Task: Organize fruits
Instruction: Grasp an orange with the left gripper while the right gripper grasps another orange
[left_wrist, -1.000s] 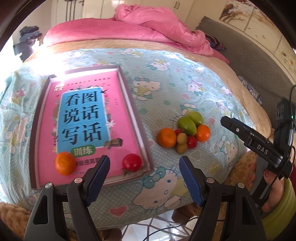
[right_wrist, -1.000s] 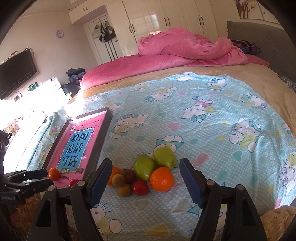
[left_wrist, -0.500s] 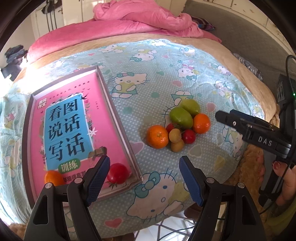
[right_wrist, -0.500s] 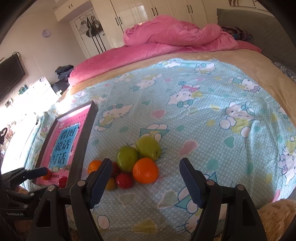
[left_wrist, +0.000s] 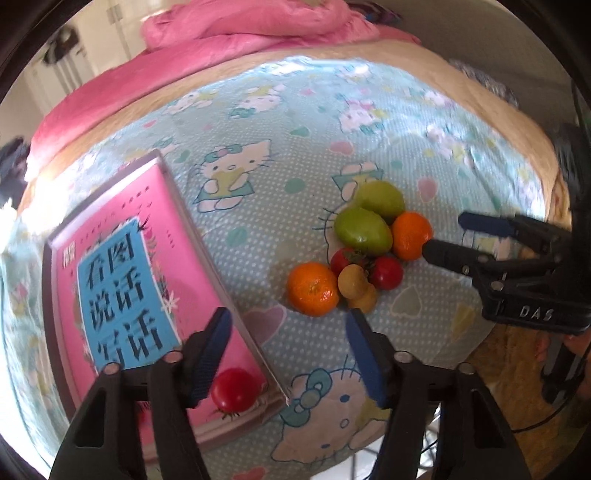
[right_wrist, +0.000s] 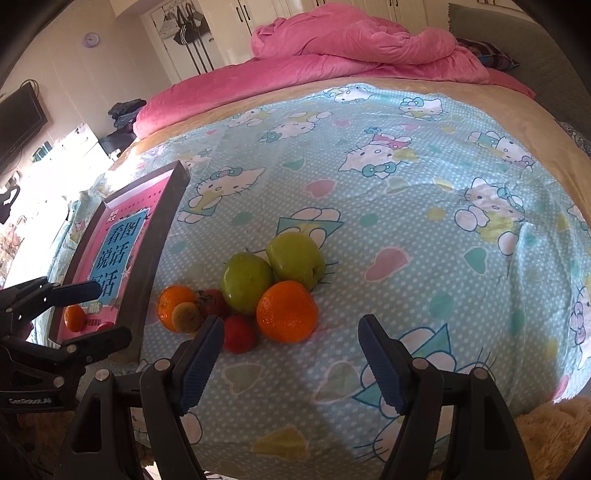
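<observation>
A heap of fruit lies on the bed sheet: two green fruits (left_wrist: 364, 226) (right_wrist: 246, 281), two oranges (left_wrist: 313, 288) (right_wrist: 287, 311), red tomatoes (left_wrist: 386, 272) (right_wrist: 239, 334) and small yellow fruits (left_wrist: 352, 281). A tray (left_wrist: 236, 321) lined with a pink book holds a red tomato (left_wrist: 234, 389) and an orange (right_wrist: 74, 317). My left gripper (left_wrist: 290, 350) is open and empty, just in front of the heap. My right gripper (right_wrist: 291, 360) is open and empty, close to the near orange; in the left wrist view its fingertips (left_wrist: 436, 253) touch or nearly touch that orange (left_wrist: 412, 236).
A pink duvet (right_wrist: 351, 40) is bunched at the far end of the bed. The bed's near edge (left_wrist: 332, 454) runs just under the grippers. Wardrobes (right_wrist: 207, 33) and a television (right_wrist: 18, 122) stand beyond the bed on the left.
Both grippers have moved forward toward the fruit heap. The left one has swung right, off the tray. The right gripper's tips have reached the right-hand orange. The fruit has not moved.
</observation>
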